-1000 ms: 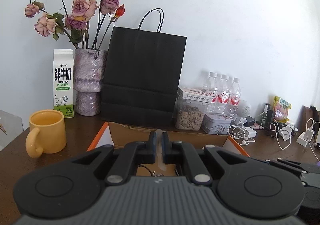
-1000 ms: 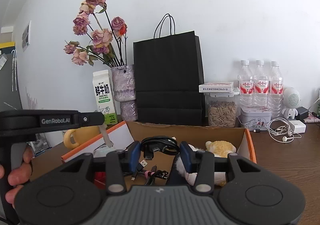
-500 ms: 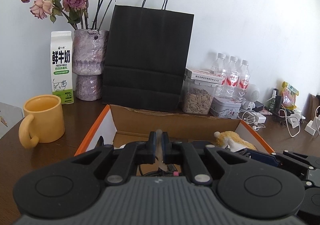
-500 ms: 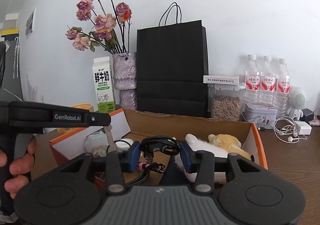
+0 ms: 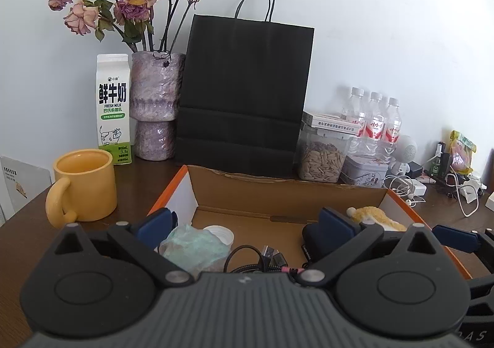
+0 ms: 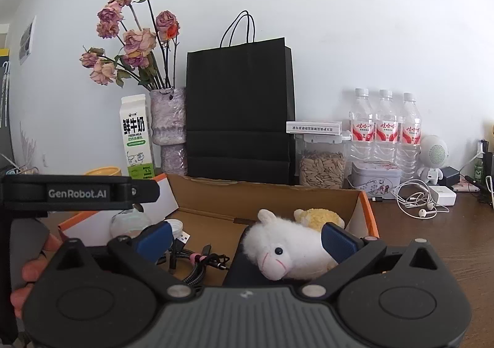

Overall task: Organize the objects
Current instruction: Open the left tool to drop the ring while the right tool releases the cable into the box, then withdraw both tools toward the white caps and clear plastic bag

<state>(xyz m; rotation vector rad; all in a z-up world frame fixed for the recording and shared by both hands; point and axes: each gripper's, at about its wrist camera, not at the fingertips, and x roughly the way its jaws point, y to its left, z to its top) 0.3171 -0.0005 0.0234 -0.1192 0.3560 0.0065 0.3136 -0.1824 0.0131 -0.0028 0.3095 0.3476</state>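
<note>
An orange-edged cardboard box (image 5: 278, 193) lies open on the dark table. My left gripper (image 5: 247, 224) hangs over its left half, jaws opening wide, nothing pressed between the pads. Below it lie a pale green bag (image 5: 194, 246), a white lid (image 5: 219, 233), braided cables (image 5: 262, 258) and a black pouch (image 5: 311, 243). My right gripper (image 6: 247, 235) hovers over the box (image 6: 262, 196) too, jaws opening wide; a white plush sheep (image 6: 287, 249) lies between them, untouched. A yellow plush (image 6: 318, 218) rests behind it, and the cables (image 6: 197, 261) are to its left.
A yellow mug (image 5: 83, 184), milk carton (image 5: 112, 110), vase of dried roses (image 5: 154, 103) and black paper bag (image 5: 244, 94) stand behind the box. A seed jar (image 5: 321, 159), tin, water bottles (image 5: 375, 122) and earphone cords (image 6: 416, 199) crowd the back right. A hand (image 6: 34, 270) holds the left gripper.
Both grippers have gone from shut to wide open. The black cable has left the right jaws and lies in the box; the thin pale piece is gone from the left jaws.
</note>
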